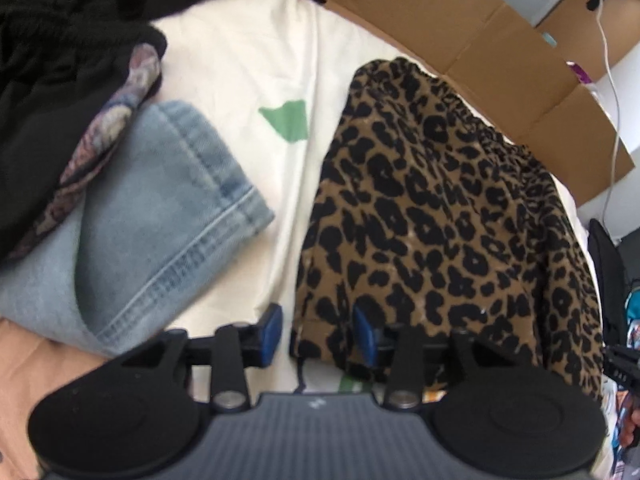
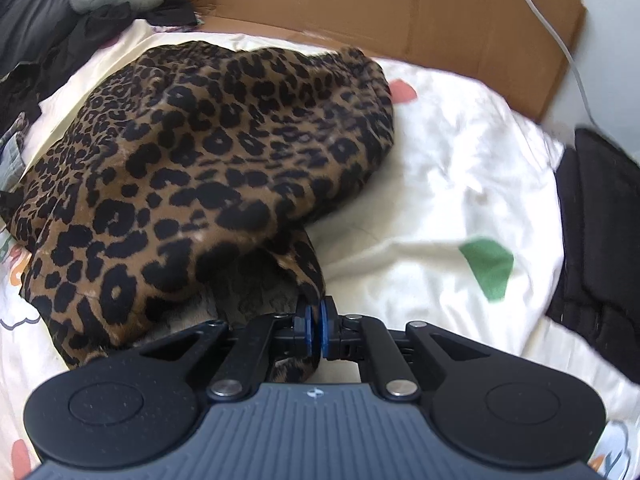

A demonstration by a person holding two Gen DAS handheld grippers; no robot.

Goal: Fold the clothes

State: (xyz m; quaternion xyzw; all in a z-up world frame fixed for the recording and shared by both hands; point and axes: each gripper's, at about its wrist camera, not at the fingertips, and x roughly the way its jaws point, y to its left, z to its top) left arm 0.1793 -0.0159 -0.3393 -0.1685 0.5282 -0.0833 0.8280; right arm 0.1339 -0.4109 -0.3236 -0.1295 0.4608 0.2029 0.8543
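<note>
A leopard-print garment lies bunched on the white printed bedsheet. In the left wrist view my left gripper stands open over the garment's near corner. One blue pad is clear of the cloth on the sheet side and the other sits over the print. In the right wrist view the same garment fills the left half. My right gripper is shut on its near edge, with a fold of cloth running into the blue pads.
Folded light denim lies left of the garment, and a pile of dark clothes sits beyond it. Flattened cardboard lines the far edge of the bed. A black bag is at the right, and a white cable hangs there.
</note>
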